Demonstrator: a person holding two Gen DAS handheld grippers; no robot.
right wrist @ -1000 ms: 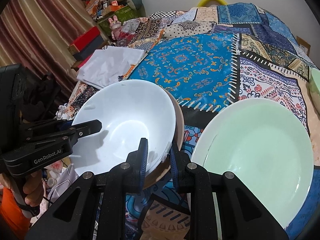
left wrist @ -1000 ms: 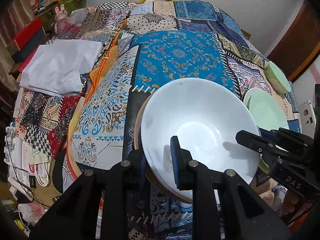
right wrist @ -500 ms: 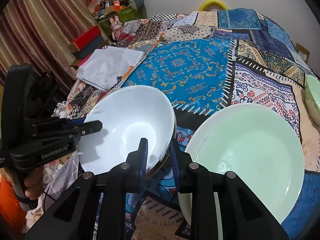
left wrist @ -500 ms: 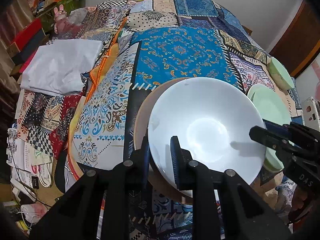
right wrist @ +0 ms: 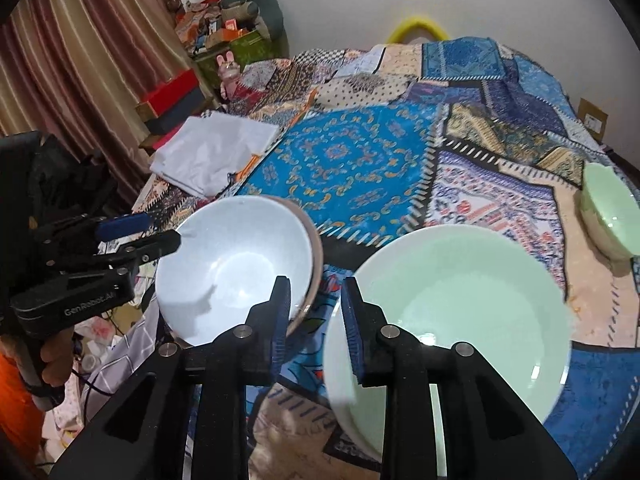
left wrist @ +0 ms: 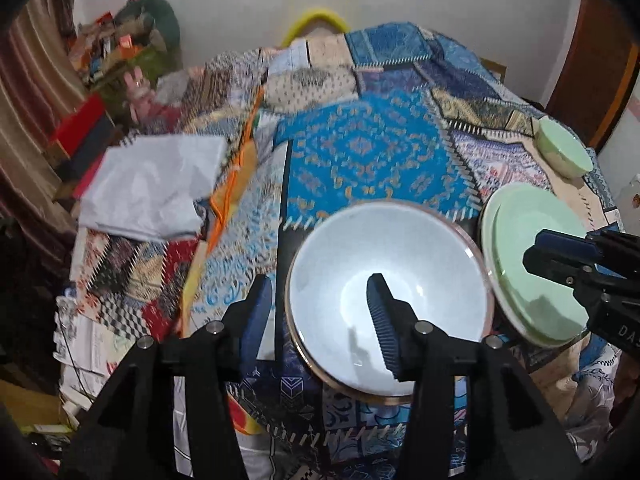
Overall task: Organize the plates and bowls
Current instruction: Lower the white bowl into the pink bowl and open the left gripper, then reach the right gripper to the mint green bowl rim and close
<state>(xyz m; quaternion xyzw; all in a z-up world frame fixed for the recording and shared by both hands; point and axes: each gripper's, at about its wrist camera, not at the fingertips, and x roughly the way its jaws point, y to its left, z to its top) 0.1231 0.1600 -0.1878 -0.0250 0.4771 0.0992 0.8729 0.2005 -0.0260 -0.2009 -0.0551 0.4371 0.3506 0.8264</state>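
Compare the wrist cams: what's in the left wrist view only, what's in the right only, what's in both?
Left wrist view only: the right gripper seen from outside over the green plate; its own jaws opening, astride the white bowl's near rim.
Right wrist view only: the left gripper from outside, and the hand on its handle; its own jaws opening, nothing between them.
Both: white bowl, green plate, small green bowl, white cloth, patchwork quilt.

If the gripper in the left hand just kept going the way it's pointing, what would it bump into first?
Most likely the white bowl. The left gripper, jaws opening, straddles the bowl's near rim without pressing it, one finger over the inside, the other outside. Depth is uncertain.
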